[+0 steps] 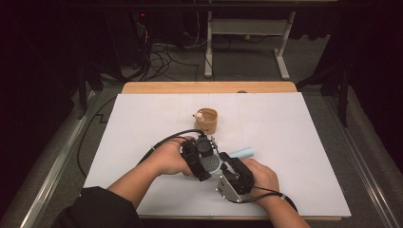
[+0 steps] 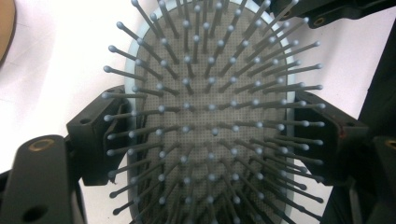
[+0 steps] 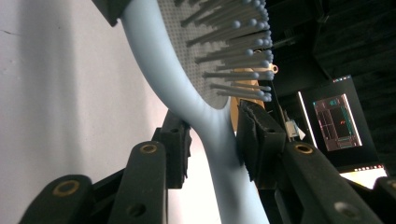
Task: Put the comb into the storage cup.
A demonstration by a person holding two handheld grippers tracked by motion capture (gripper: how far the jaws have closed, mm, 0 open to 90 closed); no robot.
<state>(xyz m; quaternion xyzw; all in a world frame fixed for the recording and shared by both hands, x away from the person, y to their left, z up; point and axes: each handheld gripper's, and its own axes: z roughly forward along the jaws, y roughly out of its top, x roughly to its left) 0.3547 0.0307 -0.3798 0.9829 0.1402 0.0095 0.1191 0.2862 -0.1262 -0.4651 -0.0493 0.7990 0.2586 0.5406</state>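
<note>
A light blue hairbrush point(image 1: 215, 160) is held above the white counter point(image 1: 142, 128), near its front edge, between the person's two hands. The left tool point(image 1: 205, 159) grasps the wide head of the brush: in the left gripper view its two black jaws press against the left and right rims of the head point(image 2: 210, 116), and the grey bristles with small round tips point toward the camera. The right tool point(image 1: 228, 166) is at the narrow neck of the hairbrush, where the head becomes the handle. In the right gripper view the neck point(image 3: 215, 135) stands between the two jaws; one pad point(image 3: 254, 135) touches it on the bristle side and the other pad sits just behind it, so this tool is clenched on the neck. The end of the handle point(image 1: 243, 153) comes out behind the right tool and points to the right side of the counter. The two tools are very close together, almost touching. Farther back, near the middle of the counter and well apart from the hands, stands a small brown cup point(image 1: 207, 120) with a little white figure point(image 1: 198, 115) at its rim. A black cable point(image 1: 164, 140) runs from the left tool over the left hand point(image 1: 168, 159), and the right hand point(image 1: 261, 176) lies low on the counter.
</note>
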